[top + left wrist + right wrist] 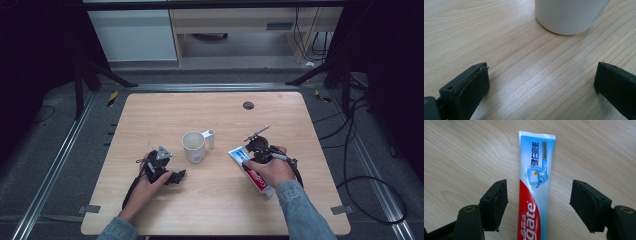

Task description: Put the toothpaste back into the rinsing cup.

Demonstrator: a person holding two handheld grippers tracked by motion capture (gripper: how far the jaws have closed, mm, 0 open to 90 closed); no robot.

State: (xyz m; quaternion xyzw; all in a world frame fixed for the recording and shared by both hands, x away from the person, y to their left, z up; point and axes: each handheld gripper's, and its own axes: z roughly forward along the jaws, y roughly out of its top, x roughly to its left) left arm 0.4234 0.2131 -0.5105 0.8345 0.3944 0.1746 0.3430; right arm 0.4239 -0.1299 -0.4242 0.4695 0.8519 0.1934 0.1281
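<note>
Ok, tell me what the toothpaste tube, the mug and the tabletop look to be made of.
Toothpaste tube: likely soft plastic laminate, glossy, with printed red, blue and white panels and a flat crimped end. Mug: smooth white, probably glazed ceramic, though plastic is possible. Tabletop: pale wood grain, matte, possibly a wood-look laminate.

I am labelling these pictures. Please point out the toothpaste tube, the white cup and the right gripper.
toothpaste tube (534, 195), right gripper view, on the printed middle of the tube.
white cup (193, 146), high view, on its outer wall.
right gripper (539, 202), right gripper view, midway between its open jaws, over the tube.
</note>
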